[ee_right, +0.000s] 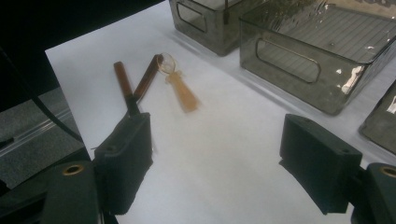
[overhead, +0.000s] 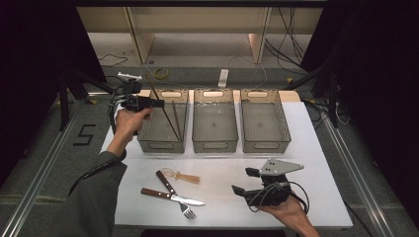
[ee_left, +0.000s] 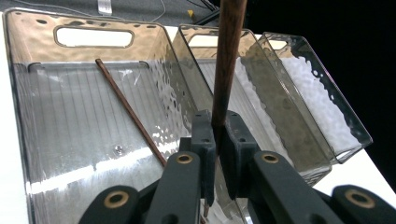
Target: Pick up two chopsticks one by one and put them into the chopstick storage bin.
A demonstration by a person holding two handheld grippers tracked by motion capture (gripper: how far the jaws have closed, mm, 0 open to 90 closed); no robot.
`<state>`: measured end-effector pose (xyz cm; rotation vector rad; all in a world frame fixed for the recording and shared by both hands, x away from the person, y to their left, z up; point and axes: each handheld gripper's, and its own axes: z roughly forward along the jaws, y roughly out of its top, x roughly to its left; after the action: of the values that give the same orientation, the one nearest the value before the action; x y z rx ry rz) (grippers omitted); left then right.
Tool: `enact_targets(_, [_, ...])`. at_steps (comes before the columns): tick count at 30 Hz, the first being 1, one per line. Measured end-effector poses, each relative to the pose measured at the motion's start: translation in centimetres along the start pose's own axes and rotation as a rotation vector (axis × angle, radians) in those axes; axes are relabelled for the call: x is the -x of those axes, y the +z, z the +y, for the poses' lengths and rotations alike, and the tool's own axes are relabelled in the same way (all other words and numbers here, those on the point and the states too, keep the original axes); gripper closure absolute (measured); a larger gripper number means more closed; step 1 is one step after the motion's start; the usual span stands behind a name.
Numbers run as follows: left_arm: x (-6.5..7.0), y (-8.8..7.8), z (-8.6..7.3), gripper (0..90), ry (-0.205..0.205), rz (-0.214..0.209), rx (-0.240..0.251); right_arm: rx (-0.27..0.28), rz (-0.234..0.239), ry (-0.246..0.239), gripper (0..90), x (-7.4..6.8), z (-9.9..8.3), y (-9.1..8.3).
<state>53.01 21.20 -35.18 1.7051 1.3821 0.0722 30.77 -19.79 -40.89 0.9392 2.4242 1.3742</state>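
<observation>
My left claw (ee_left: pixel 215 140) is clenched on a brown chopstick (ee_left: pixel 228 65) above the far-left bin (overhead: pixel 163 121), where another chopstick (ee_left: pixel 130 112) lies. My right claw (ee_right: pixel 224 163) hangs released over the white surface (ee_right: pixel 224 140), near right.

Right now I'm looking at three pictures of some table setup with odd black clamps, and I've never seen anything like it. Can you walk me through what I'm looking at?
A person sits at a white table, holding a two-jaw clamp tool in each hand. The wide picture comes from a camera above, looking forward and down. The other two come from small cameras riding on each tool, looking along its black jaws.

The left gripper is shut on a brown chopstick over the leftmost of three clear bins; another chopstick already lies in that bin. The middle bin and right bin look empty.

The right gripper is open, holding nothing, low over the table. Near the front lie a knife, a fork crossing it, and a small translucent spoon.
</observation>
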Motion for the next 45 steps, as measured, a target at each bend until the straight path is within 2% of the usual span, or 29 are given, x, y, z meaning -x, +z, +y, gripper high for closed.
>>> enact_targets(7, [0.2, 0.3, -0.2, 83.1, 0.009, 0.012, -0.028, -0.005, 0.000, -0.004, 25.7, 0.0, -0.1, 0.0])
enact_targets(18, [0.0, 1.5, -0.3, 79.7, -0.002, 0.032, -0.071, -0.023, 0.003, -0.001, 25.7, 0.1, -0.2, 0.1])
enact_targets(21, [0.1, 1.7, -0.3, 78.5, -0.002, 0.043, -0.064, -0.021, 0.003, -0.002, 25.8, 0.1, -0.2, 0.1])
enact_targets(27, [0.2, 1.8, -0.4, 60.8, -0.004, 0.058, -0.050, -0.023, 0.000, -0.004, 25.8, 0.1, -0.2, 0.0])
enact_targets(29, [0.5, 1.7, -0.5, 53.2, 0.013, 0.051, -0.045, -0.022, 0.001, -0.004, 25.8, 0.1, -0.2, 0.0])
enact_targets(31, [0.9, 1.7, -0.6, 48.3, 0.037, 0.025, -0.067, -0.019, 0.002, -0.003, 25.8, 0.2, -0.2, 0.0])
enact_targets(33, [1.5, 1.7, -0.8, 41.9, 0.076, 0.035, -0.073, -0.022, 0.001, -0.005, 25.8, 0.1, -0.2, 0.0])
enact_targets(35, [2.3, 1.4, -1.1, 36.8, 0.115, 0.017, -0.071, -0.025, 0.000, -0.006, 25.8, 0.1, -0.2, 0.1])
enact_targets(39, [4.0, 0.3, -2.0, 29.3, 0.206, -0.006, -0.054, -0.018, -0.001, -0.005, 25.8, 0.2, -0.3, 0.0])
enact_targets(45, [5.7, -1.2, -3.9, 21.7, 0.284, -0.069, -0.035, 0.000, -0.010, -0.001, 25.7, 0.2, -0.3, -0.2])
